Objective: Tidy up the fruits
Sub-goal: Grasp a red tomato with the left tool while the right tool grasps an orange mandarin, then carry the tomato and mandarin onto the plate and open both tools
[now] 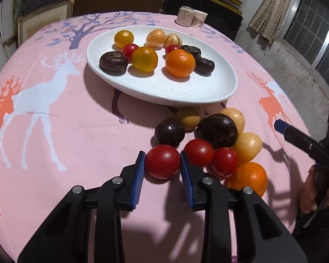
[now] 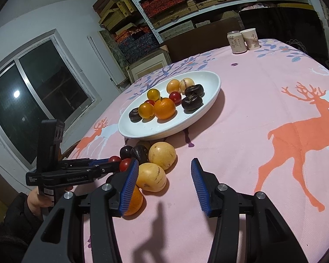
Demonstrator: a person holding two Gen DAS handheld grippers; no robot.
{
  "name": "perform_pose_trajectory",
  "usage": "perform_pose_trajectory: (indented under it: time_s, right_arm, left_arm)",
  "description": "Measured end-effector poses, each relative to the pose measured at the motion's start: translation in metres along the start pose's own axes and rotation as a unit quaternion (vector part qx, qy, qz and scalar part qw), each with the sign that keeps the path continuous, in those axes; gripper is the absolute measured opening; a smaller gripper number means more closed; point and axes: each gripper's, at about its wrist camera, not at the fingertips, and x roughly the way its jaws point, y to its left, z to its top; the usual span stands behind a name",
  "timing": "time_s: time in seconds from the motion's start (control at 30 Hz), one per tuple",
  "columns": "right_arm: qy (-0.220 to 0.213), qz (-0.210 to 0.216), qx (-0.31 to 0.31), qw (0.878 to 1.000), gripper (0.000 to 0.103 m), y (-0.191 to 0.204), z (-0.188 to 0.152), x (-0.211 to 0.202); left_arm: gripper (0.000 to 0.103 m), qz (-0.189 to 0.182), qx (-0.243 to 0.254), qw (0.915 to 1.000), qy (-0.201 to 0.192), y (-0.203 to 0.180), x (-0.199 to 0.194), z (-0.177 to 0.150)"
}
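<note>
Red tomato [image 1: 162, 161], on the pink cloth [image 1: 76, 131] short of the white plate [image 1: 208, 94]: sat between my left gripper [image 1: 162, 164] pads, touching or nearly; clamped, I could not tell. Plate straight ahead. Right gripper [image 2: 164, 184] spread apart, empty, farther off.

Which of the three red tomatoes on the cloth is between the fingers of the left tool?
The leftmost red tomato, nearest the camera. The left tool has a blue pad on each side of it; the other two tomatoes lie outside, to its right.
</note>
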Motion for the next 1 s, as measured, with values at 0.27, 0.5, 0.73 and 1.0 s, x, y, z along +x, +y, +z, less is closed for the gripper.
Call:
perform_pose_trajectory:
  time_s: [0.27,0.5,0.73,1.0]
  right_arm:
    - [0.029,0.006,-0.041,0.999,0.05,0.015,-0.003,0.008]
    - [0.078,-0.016,-0.18,0.981,0.05,0.073,-0.029,0.023]
    - [0.102,-0.049,-0.193,0.975,0.051,0.085,-0.033,0.039]
    - [0.109,-0.081,-0.203,0.97,0.047,0.092,-0.037,0.05]
  left_arm:
    - [0.029,0.005,-0.013,0.9991,-0.039,0.005,-0.022,-0.007]
    - [0.029,0.03,0.0,0.9972,-0.069,0.002,-0.048,-0.017]
    - [0.029,0.031,-0.01,0.9972,-0.067,0.01,-0.048,-0.025]
    - [0.029,0.034,-0.012,0.9971,-0.067,0.012,-0.046,-0.03]
